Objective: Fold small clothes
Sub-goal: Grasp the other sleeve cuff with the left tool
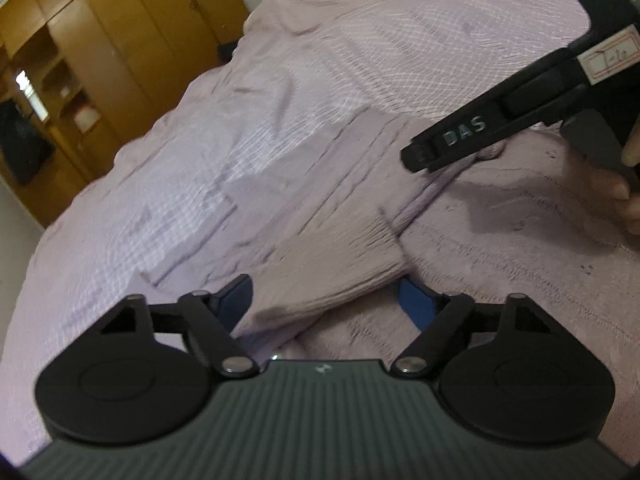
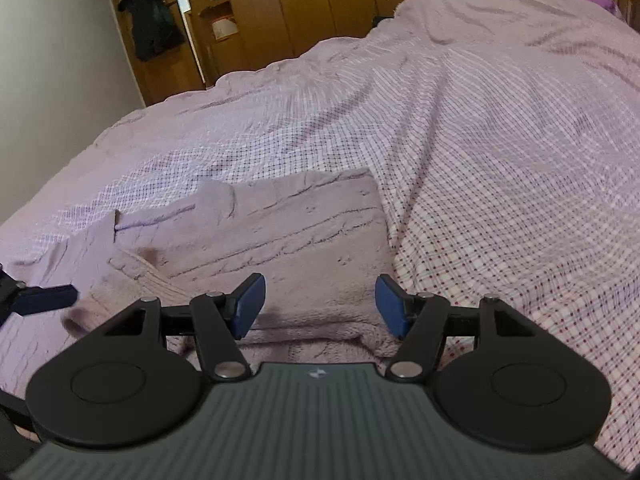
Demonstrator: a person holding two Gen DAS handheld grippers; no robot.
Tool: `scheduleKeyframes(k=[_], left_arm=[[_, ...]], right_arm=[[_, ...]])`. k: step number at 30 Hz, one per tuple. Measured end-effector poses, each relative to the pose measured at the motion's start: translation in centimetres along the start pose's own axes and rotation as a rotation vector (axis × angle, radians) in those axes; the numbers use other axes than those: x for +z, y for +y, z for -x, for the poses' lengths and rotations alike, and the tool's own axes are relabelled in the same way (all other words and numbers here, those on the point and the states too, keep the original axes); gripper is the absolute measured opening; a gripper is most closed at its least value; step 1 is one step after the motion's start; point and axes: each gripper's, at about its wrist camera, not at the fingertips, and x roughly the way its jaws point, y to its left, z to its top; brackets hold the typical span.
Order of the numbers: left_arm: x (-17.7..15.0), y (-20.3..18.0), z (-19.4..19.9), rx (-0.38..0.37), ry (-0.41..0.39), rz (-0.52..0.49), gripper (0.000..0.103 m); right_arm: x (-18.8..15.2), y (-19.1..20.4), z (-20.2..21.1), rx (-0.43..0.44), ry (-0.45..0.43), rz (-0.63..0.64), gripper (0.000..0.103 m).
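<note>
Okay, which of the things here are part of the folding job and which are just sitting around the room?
Part of the job:
- mauve knitted garment, spread on the bed
- left gripper, open around a sleeve
- right gripper, open over the knit

Just there:
- checked bedspread
- wooden wardrobe
- dark clothing hanging

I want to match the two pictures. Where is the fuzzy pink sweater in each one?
Left wrist view: the sweater fills the middle and lower right, one part between the claw's fingers.
Right wrist view: centre and lower left.
Shared landmark: the wooden wardrobe, top left.
</note>
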Motion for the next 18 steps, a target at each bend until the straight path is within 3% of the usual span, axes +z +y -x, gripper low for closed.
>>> scheduleKeyframes(k=[1,4,5,12,18], left_arm=[[0.1,-0.2,-0.2,-0.006,-0.006,-0.002,0.069],[0.3,-0.1,-0.5,-0.061,-0.014,0.039,0.026],[0.4,0.0,-0.5,-0.078,-0.017,0.06,0.018],[0.9,2.4,0.4,-0.064,-0.053,0.243,0.011],[1.0,6.7,1.2,0.054,-0.075,0.419,0.01]], right_arm=[[0.0,0.0,0.1,-0.003,-0.001,0.001,0.068],[-0.1,0.0,0.0,-0.013,-0.002,0.007,0.069],[-0.2,-0.1,0.0,-0.016,-0.001,0.005,0.07],[-0.4,-0.3,-0.5,-0.029,0.01,-0.006,0.07],[-0.4,-0.4,-0.6,-0.027,0.011,-0.013,0.07]])
